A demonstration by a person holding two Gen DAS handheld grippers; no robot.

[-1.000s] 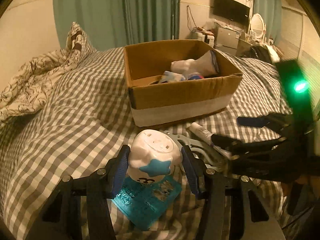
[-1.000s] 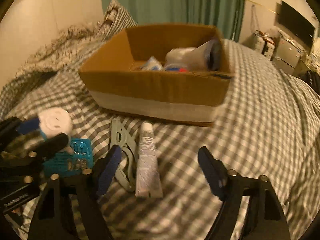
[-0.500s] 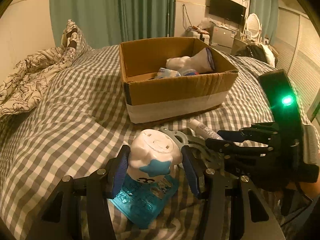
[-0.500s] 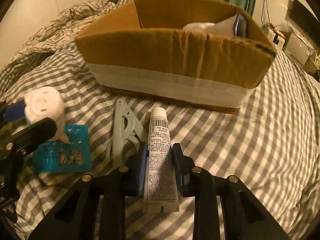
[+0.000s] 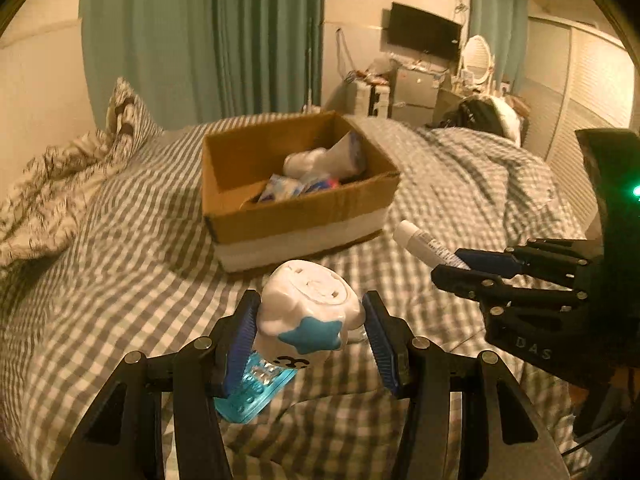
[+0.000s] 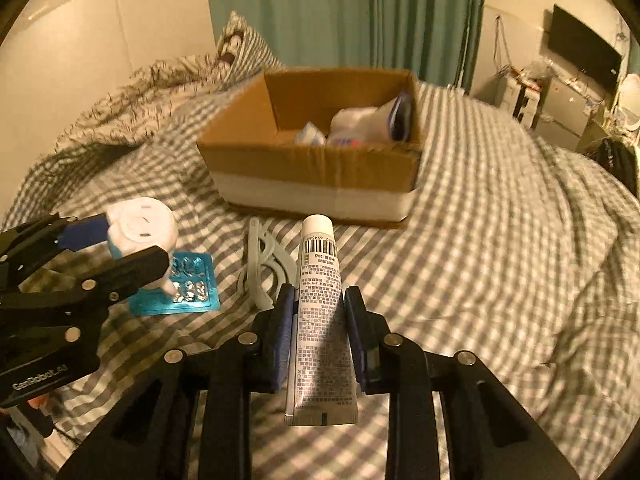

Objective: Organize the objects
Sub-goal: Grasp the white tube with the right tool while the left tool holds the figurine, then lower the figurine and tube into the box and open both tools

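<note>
A white tube (image 6: 322, 312) is pinched between the right gripper (image 6: 319, 334) jaws, cap pointing towards the cardboard box (image 6: 316, 176). A white star-marked toy (image 5: 308, 316) is clamped between the left gripper (image 5: 310, 344) jaws, above the checked bed (image 5: 120, 280)

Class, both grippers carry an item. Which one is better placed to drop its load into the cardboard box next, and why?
Probably the right gripper: its tube points straight at the box. The left gripper, holding the white toy, looks further back.
</note>
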